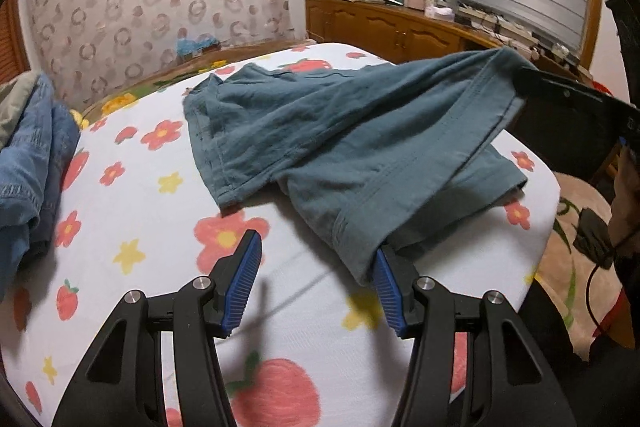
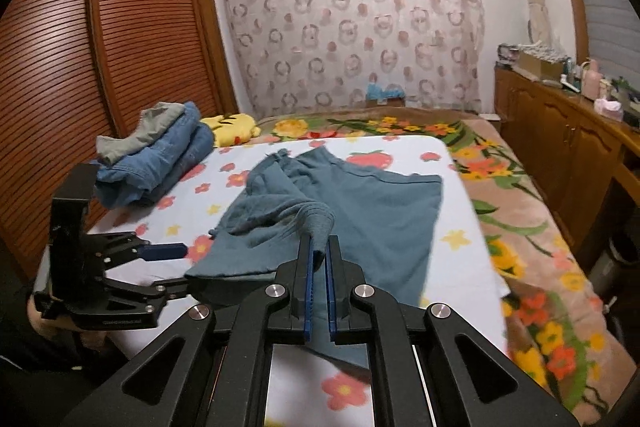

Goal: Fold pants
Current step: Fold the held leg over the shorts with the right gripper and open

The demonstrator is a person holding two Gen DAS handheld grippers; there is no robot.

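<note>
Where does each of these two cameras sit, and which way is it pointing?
Left wrist view: rides the left tongs, open, looking across the flowered sheet at the teal pants; the right tongs enter from the right.
Right wrist view: rides the right tongs, shut on the pants' hem, facing the curtain and wardrobe; the left tongs show at left.
Shared: pants, sheet, folded jeans, curtain.

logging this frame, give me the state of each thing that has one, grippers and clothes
left gripper: open, holding nothing, right pad touching a hem of the pants
right gripper: shut on a bunched edge of the pants, lifting it
teal pants: partly spread on the sheet, one part raised, not yet folded flat
denim clothes: piled at the far left of the bed, grey garment on top
</note>
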